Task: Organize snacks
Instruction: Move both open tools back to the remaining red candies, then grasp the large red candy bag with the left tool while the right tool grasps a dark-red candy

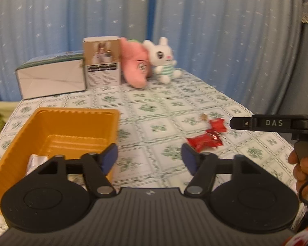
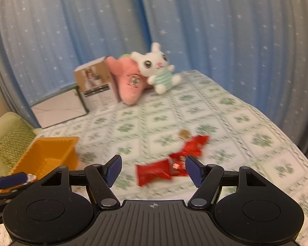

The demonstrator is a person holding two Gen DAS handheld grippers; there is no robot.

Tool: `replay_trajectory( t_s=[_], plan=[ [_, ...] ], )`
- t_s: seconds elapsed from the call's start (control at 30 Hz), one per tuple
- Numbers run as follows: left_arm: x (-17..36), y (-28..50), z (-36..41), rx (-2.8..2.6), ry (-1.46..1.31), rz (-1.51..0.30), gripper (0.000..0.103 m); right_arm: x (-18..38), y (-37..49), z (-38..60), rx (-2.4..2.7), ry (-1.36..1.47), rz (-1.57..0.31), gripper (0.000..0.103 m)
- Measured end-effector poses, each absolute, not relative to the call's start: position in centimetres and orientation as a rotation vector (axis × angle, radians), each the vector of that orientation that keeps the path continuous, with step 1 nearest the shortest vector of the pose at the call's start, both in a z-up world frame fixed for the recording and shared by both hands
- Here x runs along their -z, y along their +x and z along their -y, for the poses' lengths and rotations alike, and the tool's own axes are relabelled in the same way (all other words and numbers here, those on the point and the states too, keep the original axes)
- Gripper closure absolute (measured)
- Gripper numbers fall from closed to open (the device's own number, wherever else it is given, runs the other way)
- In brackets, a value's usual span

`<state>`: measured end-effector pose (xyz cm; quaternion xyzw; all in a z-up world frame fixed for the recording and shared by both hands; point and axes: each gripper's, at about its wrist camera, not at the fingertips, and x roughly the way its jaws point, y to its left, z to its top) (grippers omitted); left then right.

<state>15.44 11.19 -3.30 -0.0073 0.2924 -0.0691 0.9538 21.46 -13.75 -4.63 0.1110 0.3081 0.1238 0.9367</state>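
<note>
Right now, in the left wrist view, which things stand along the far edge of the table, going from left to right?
White box → brown box → pink plush → white bunny.

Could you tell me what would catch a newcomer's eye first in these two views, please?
The red snack wrappers lie loose mid-table on the green-patterned tablecloth, just ahead of the open right gripper. The orange tray sits near the table's left edge by the open left gripper, something silvery-white already in its near corner. At the back, a white plush bunny leans on a pink plush beside two boxes.
</note>
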Motion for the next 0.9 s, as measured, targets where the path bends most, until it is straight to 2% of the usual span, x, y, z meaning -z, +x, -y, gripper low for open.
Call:
replay_trajectory(
  t_s=[0.47, 0.7, 0.9],
  plan=[
    [4.4, 15.3, -5.8, 0.222, 0.032, -0.619, 0.019, 5.7, 18.6, 19.7, -0.188, 0.219, -0.647, 0.034],
    [5.2, 17.9, -3.7, 0.253, 0.090, -0.654, 0.019, 6.6, 19.5, 20.6, -0.223, 0.208, -0.653, 0.034],
    [6.8, 22.3, -1.6, 0.298, 0.183, -0.723, 0.023, 8.9, 22.6, 21.1, -0.268, 0.184, -0.759, 0.035]
  ],
)
